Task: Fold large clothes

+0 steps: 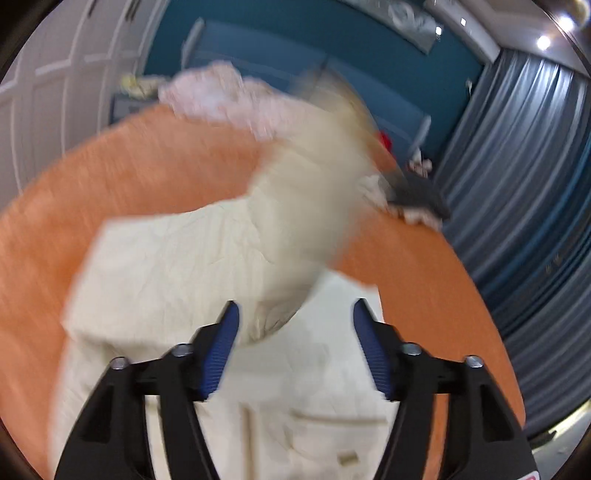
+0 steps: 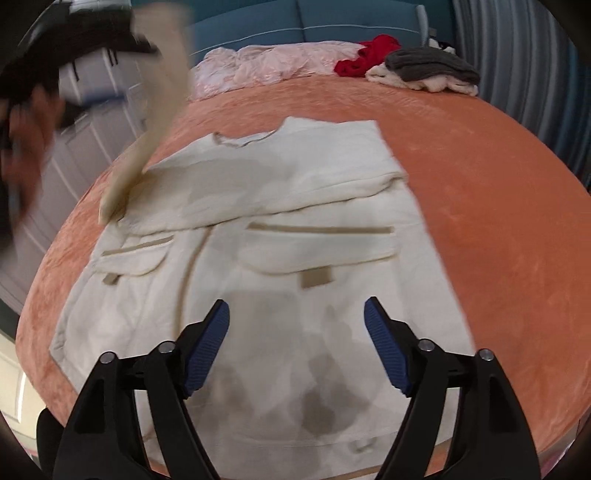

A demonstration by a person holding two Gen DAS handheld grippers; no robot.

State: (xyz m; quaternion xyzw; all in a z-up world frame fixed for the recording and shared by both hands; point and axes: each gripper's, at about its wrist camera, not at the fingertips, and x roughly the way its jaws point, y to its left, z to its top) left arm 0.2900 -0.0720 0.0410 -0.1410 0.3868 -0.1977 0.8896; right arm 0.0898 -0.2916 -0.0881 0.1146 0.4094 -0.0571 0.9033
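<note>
A cream jacket (image 2: 317,258) lies front up on the orange bedspread (image 2: 480,184), with its flap pockets showing and one side folded across the chest. Its other sleeve (image 2: 159,110) stands blurred in the air at the left, rising toward a dark blurred shape and a hand at the upper left. In the left wrist view that sleeve (image 1: 317,192) hangs smeared just beyond my left gripper (image 1: 295,302), whose jaws stand apart with no pad pressing cloth. My right gripper (image 2: 296,302) hovers open over the jacket's lower front, holding nothing.
Pink cloth (image 2: 266,62), a red garment (image 2: 369,55) and a grey and white pile (image 2: 432,70) lie at the bed's far end before a blue headboard (image 2: 332,18). White wardrobe doors (image 1: 44,92) stand left, grey curtains (image 1: 517,184) right.
</note>
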